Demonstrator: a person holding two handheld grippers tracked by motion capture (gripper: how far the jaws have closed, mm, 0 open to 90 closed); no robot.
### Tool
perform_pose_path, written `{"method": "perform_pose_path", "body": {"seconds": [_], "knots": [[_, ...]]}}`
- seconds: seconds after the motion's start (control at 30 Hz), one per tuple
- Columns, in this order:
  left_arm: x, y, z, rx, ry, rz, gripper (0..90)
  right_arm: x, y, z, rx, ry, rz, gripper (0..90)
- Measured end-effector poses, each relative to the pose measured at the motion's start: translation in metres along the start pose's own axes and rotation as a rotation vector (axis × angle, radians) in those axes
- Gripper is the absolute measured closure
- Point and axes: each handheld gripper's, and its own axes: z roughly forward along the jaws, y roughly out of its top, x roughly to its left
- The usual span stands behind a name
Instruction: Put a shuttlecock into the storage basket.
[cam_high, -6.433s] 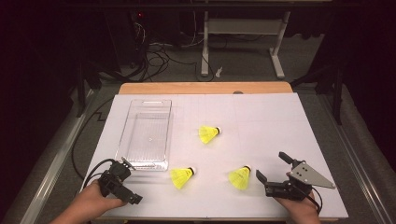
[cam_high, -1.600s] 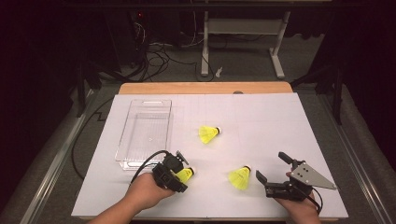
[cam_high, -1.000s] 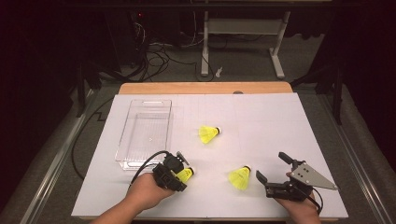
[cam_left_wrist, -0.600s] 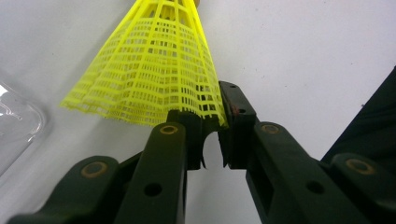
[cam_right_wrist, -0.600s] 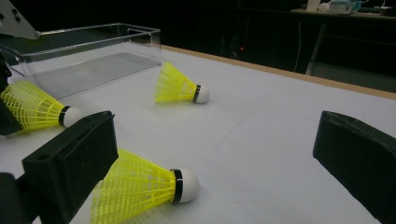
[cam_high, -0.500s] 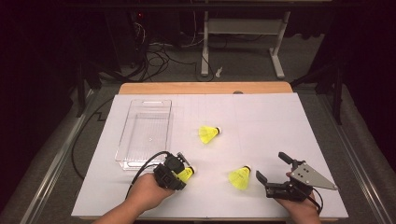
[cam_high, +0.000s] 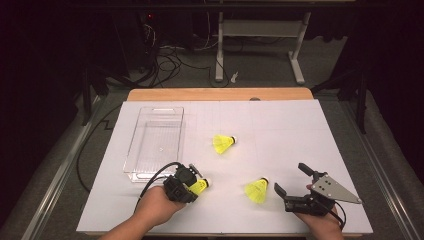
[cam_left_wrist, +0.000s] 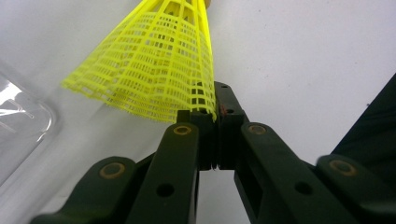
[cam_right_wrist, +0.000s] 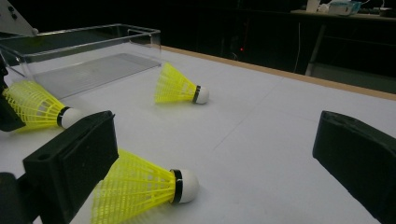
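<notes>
While dark floor surrounds the white table, left claw pinches shuttlecock.

The high view looks forward and down from the person's side, taking in the whole tabletop with the clear tray left of centre. The left tool's camera sits very close, looking up along a yellow shuttlecock beside that tray. The right tool's camera looks low across the tabletop toward the tray, sharing all three shuttlecocks with the high view.
</notes>
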Motion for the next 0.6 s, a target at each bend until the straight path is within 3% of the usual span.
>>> {"method": "perform_pose_path", "body": {"seconds": [0.27, 0.6], "knots": [[0.000, -0.004, -0.008, -0.009, -0.020, -0.010, 89.0, 0.000, 0.000, 0.000, 0.002, -0.001, 0.003, 0.7], [-0.003, -0.009, -0.023, 0.022, -0.057, -0.011, 89.0, -0.001, -0.001, 0.001, 0.004, 0.000, 0.001, 0.7]]}}
